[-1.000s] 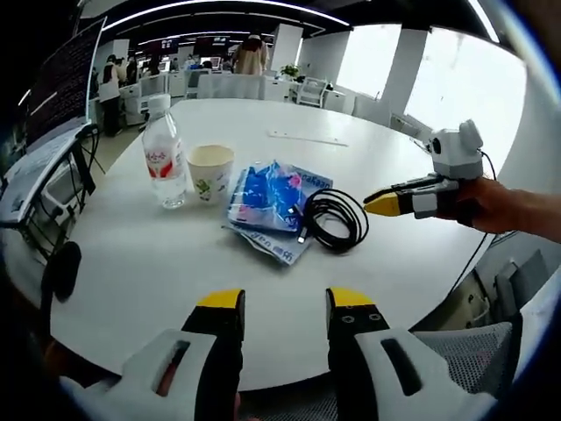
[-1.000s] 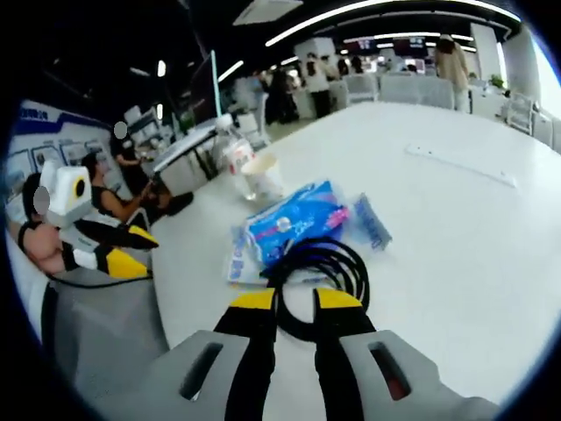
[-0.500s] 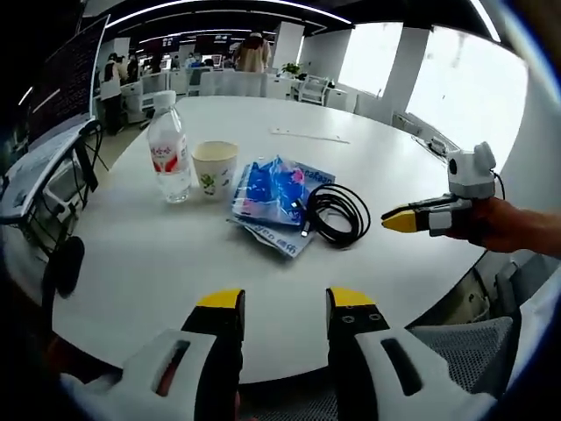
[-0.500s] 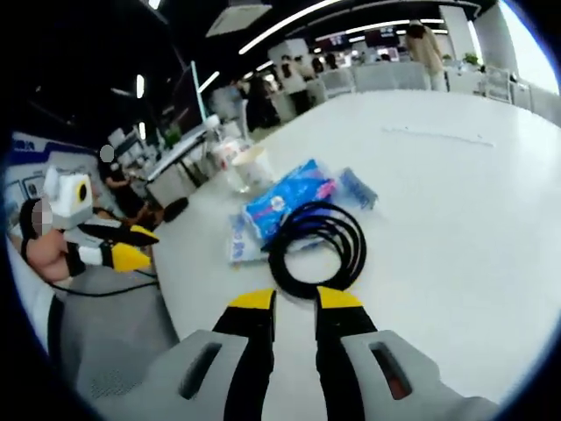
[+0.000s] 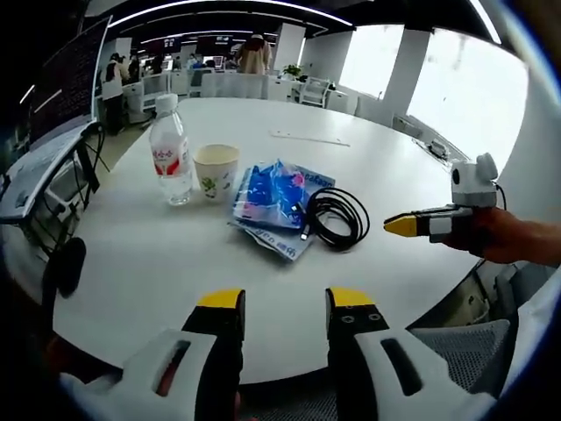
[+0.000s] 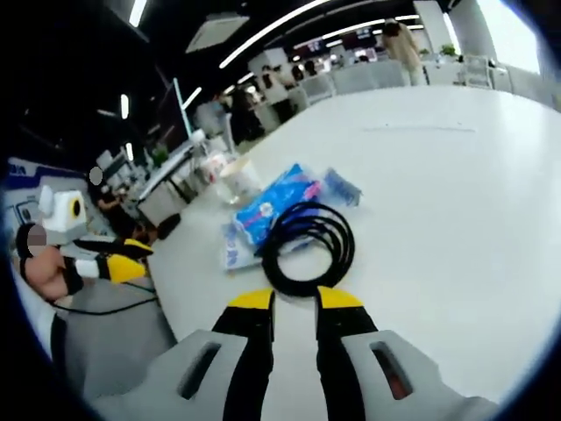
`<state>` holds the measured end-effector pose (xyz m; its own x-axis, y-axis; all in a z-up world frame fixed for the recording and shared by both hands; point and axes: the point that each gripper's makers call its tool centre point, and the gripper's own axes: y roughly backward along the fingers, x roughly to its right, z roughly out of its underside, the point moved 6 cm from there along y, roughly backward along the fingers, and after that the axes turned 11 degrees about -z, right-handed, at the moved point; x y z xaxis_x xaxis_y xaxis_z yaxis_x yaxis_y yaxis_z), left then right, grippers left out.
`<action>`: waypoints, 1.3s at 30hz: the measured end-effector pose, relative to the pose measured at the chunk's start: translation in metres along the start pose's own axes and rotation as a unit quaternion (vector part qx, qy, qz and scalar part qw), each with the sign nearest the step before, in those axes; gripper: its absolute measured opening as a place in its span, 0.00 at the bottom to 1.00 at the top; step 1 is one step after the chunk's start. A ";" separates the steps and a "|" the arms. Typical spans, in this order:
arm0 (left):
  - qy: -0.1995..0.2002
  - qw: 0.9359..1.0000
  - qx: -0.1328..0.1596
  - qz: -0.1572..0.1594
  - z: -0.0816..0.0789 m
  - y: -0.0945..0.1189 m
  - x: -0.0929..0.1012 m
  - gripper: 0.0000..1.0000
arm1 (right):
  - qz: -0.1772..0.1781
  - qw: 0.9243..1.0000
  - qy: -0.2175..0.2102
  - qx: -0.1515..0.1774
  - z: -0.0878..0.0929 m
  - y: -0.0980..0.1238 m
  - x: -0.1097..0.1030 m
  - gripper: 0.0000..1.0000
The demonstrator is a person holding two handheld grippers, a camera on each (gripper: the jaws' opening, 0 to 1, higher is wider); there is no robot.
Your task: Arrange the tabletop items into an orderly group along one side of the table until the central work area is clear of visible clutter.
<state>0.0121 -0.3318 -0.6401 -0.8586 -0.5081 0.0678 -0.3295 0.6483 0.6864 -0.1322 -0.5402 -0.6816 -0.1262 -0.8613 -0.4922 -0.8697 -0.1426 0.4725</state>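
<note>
Left gripper (image 5: 285,303): jaws apart with a clear gap, yellow tips at 6 o'clock of the left gripper view, holding nothing, touching nothing, above the near edge of the round white table (image 5: 158,272).

Right gripper (image 6: 295,301): jaws with only a narrow gap between the yellow tips, nothing between them, at 6 o'clock of the right gripper view. Also visible in the left gripper view at 3 o'clock (image 5: 405,225), held by a hand (image 5: 491,235), tips close together, off the table edge, well apart from the items.

Coiled black cable (image 6: 307,248): flat on the table, just ahead of the right gripper's tips at 12 o'clock, near but not touching as far as can be seen. In the left gripper view (image 5: 333,217) at about 1 o'clock from the left gripper, well apart.

Blue plastic packets (image 5: 276,206): under and beside the cable, overlapping; printing too small to read. Paper cup (image 5: 215,171) with a green motif just beside them at 9 o'clock, then a clear water bottle (image 5: 171,162) with a red and white label, writing unreadable.

White strip (image 5: 308,138) further across the table, at 12 o'clock.
</note>
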 end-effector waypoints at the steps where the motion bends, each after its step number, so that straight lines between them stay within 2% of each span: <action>1: 0.000 1.000 0.000 0.000 0.000 0.000 0.000 0.35 | 0.001 1.000 -0.002 0.001 -0.001 -0.001 0.002 0.15; 5: 0.001 1.000 -0.002 0.000 0.002 0.000 0.000 0.35 | 0.013 1.000 -0.010 0.005 -0.004 -0.004 0.009 0.16; 9: 0.004 1.000 -0.002 -0.002 0.002 0.001 -0.001 0.35 | 0.027 0.999 -0.019 0.006 -0.009 -0.012 0.017 0.21; 17: 0.005 1.000 0.001 -0.004 0.000 0.003 -0.002 0.35 | 0.039 0.998 0.047 -0.034 -0.027 -0.037 0.029 0.26; 25: 0.010 1.000 0.004 -0.010 -0.001 0.004 -0.005 0.35 | 0.038 0.997 0.055 -0.044 -0.036 -0.046 0.035 0.24; 39: 0.016 1.000 0.002 -0.010 0.000 0.003 -0.005 0.35 | 0.031 0.994 0.074 -0.073 -0.042 -0.065 0.048 0.24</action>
<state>0.0157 -0.3269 -0.6380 -0.8394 -0.5380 0.0768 -0.3473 0.6397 0.6856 -0.0615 -0.5929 -0.7055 -0.0970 -0.9311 -0.3515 -0.7822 -0.1471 0.6054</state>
